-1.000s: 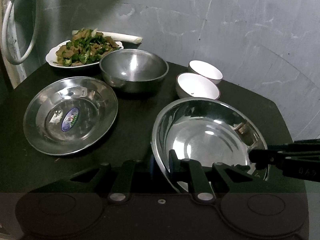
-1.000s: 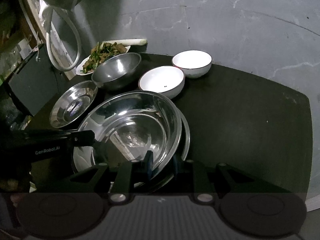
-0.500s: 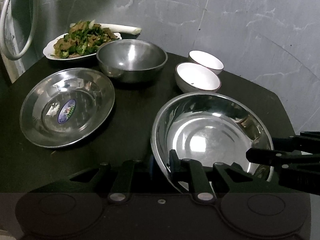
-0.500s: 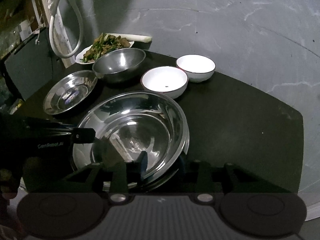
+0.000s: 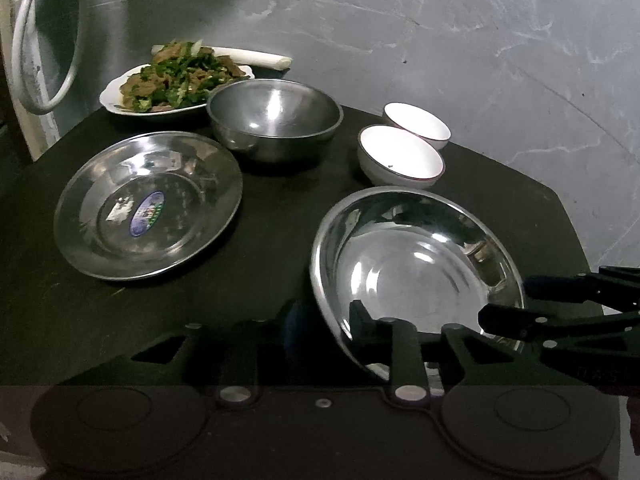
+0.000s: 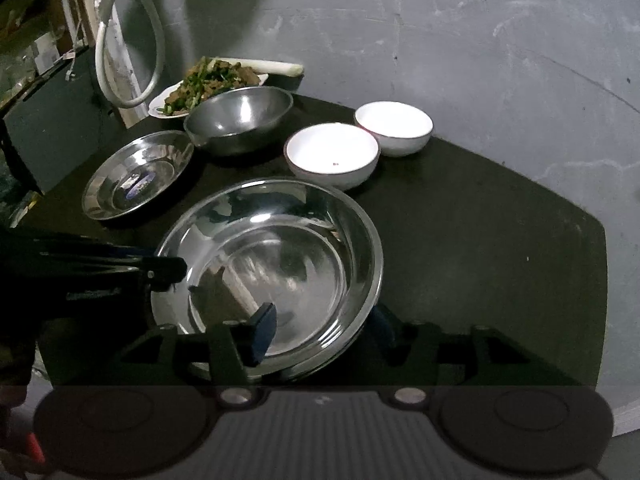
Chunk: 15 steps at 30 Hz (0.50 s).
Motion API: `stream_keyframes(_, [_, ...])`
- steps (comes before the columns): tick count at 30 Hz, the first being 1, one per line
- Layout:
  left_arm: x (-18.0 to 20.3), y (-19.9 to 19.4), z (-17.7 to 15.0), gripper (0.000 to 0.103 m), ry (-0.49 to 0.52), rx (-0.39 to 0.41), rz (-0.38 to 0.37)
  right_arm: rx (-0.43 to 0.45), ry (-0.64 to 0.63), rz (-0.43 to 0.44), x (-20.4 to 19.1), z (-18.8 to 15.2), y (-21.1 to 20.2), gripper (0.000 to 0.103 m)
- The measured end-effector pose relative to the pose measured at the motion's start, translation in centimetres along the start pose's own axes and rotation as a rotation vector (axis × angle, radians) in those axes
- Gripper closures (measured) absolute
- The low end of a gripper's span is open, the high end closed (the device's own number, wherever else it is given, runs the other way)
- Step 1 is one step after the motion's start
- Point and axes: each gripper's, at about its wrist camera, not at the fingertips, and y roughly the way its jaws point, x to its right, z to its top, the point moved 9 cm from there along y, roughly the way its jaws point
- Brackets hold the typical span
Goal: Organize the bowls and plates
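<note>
A large steel basin [image 5: 416, 264] [image 6: 276, 264] sits near the front of the dark table [image 5: 280, 216], on another steel dish whose rim shows below it. My left gripper [image 5: 324, 320] is shut on the basin's near-left rim. My right gripper [image 6: 320, 328] is open, its fingers either side of the basin's near rim; it also shows in the left wrist view [image 5: 560, 312]. A steel plate [image 5: 148, 204] [image 6: 138, 174], a deep steel bowl [image 5: 274, 118] [image 6: 238, 118] and two white bowls [image 5: 400, 156] [image 5: 418, 124] stand behind.
A white plate of cooked greens [image 5: 176, 86] with a leek [image 5: 256, 58] behind it sits at the table's back left. A white hose [image 6: 128, 40] hangs on the left. A grey wall [image 5: 480, 40] stands behind the table.
My right gripper has opened off the basin's rim, its jaws now wide apart. My left gripper keeps its hold. Both cameras have shifted slightly.
</note>
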Motion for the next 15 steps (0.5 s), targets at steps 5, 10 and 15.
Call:
stream_keyframes(5, [-0.9,-1.0,0.2,0.052,-0.007,0.018,0.008,0.018,0.011,-0.004,-0.3,0.0,-0.1,0.027])
stream_keyframes(10, [-2.0,-2.3,0.6,0.008,-0.038,0.054,0.02,0.041,0.046,-0.024,-0.3,0.0,-0.8,0.004])
stream_keyframes(15, [-3.9,-3.4,0.5,0.003,-0.1,0.053,0.019,0.049,0.099,-0.046,-0.1,-0.5,-1.7,0.0])
